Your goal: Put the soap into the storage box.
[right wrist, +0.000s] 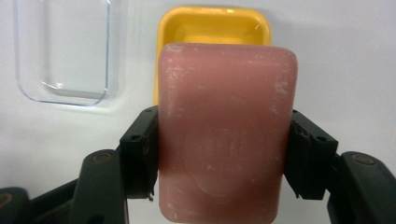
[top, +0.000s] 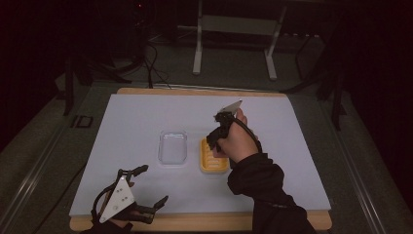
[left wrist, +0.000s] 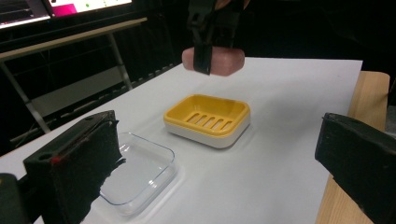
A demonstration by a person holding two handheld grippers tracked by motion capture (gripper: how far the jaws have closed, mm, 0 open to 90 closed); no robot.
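A pink soap bar is clamped between the jaws of my right gripper. It hangs in the air above the yellow soap dish, a slotted tray on a white base, as the left gripper view shows with the soap bar well clear of it. In the high view the right gripper points down over the yellow soap dish at the table's middle. My left gripper rests open near the front left edge, nothing between its jaws.
A clear plastic lid lies flat just left of the dish. A pale sheet covers the wooden table. Beyond the table stand a metal frame and cables on a dark floor.
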